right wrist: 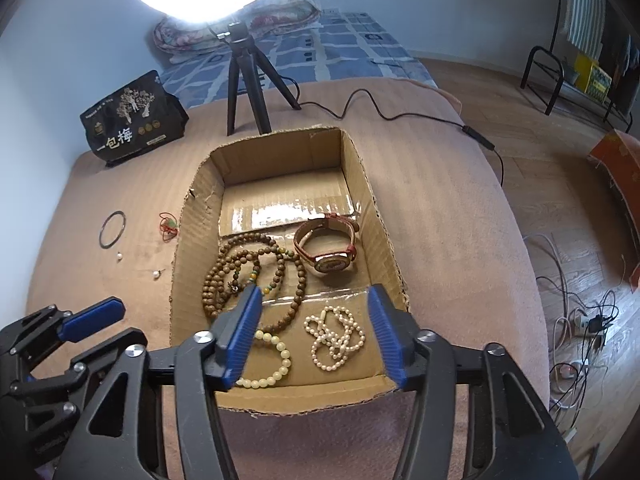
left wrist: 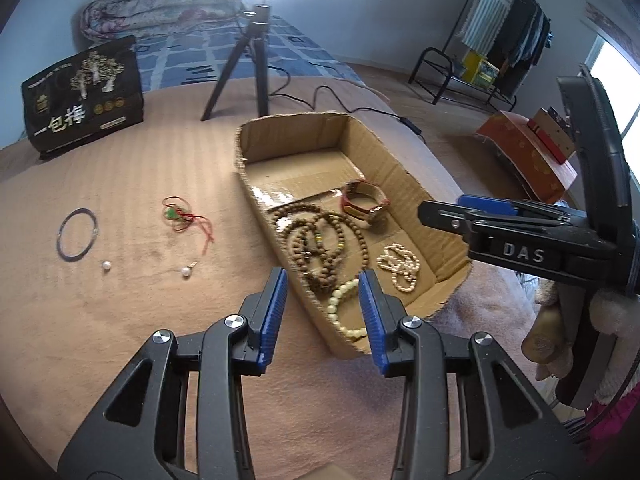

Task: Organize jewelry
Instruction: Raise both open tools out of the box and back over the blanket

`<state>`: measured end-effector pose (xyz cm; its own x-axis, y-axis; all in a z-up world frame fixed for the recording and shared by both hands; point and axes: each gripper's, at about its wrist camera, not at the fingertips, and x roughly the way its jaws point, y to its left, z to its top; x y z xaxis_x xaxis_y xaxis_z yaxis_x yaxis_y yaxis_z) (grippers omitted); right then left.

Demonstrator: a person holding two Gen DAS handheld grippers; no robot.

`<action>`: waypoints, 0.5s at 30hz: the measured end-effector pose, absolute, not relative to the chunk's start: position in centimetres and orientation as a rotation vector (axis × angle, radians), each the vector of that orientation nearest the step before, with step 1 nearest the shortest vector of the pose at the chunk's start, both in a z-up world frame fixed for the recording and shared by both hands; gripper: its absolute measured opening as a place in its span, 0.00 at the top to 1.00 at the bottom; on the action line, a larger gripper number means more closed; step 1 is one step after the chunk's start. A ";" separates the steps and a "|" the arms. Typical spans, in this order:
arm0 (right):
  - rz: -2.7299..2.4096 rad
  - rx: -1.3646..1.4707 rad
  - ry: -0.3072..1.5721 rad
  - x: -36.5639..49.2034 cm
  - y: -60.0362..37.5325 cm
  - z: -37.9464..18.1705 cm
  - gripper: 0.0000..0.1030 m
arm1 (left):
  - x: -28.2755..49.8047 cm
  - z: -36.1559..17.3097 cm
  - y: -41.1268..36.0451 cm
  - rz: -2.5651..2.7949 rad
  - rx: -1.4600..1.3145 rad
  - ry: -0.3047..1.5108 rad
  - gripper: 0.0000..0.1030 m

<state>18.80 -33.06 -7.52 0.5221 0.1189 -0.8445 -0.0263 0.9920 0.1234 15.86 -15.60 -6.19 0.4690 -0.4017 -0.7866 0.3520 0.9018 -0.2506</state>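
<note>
An open cardboard box [left wrist: 404, 168] [right wrist: 360, 168] lies on a tan blanket. In it lie brown wooden beads [left wrist: 316, 240] [right wrist: 256, 268], a watch with a red strap [left wrist: 366, 202] [right wrist: 328, 248], a small pearl chain [left wrist: 400, 266] [right wrist: 336, 340] and a cream bead bracelet [left wrist: 340, 308] [right wrist: 276, 360]. Left of the box lie a dark bangle [left wrist: 77, 238] [right wrist: 113, 229], a green pendant on red cord [left wrist: 182, 216] [right wrist: 168, 226] and two pearl earrings [left wrist: 106, 266] [left wrist: 186, 272]. My left gripper [left wrist: 323, 308] is open and empty at the box's near corner. My right gripper [right wrist: 314, 336] is open and empty above the box's near end.
A black snack bag [left wrist: 84, 96] [right wrist: 134, 118] stands at the back left. A ring light on a tripod [left wrist: 244, 72] [right wrist: 244, 92] stands behind the box, its cable [right wrist: 400, 116] running right. Cables lie on the wooden floor [right wrist: 580, 320] right of the bed.
</note>
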 end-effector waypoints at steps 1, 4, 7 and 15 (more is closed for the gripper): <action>0.087 0.098 1.015 18.8 -32.9 -7.4 0.41 | 15.9 -6.1 -15.2 -0.455 -0.058 0.977 0.64; 0.077 0.097 1.007 19.0 -32.4 -7.2 0.38 | 16.0 -6.0 -14.4 -0.438 -0.062 0.974 0.64; 0.066 0.092 1.006 19.2 -31.8 -7.1 0.38 | 16.1 -5.9 -13.7 -0.426 -0.056 0.972 0.61; 0.065 0.069 0.978 19.5 -30.1 -6.8 0.37 | 16.3 -5.9 -10.8 -0.387 -0.027 0.958 0.60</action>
<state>19.48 -30.13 -6.79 0.5568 0.0867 -0.8261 -0.0242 0.9958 0.0882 16.26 -10.83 -5.91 0.5121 -0.3341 -0.7913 0.3101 0.9310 -0.1924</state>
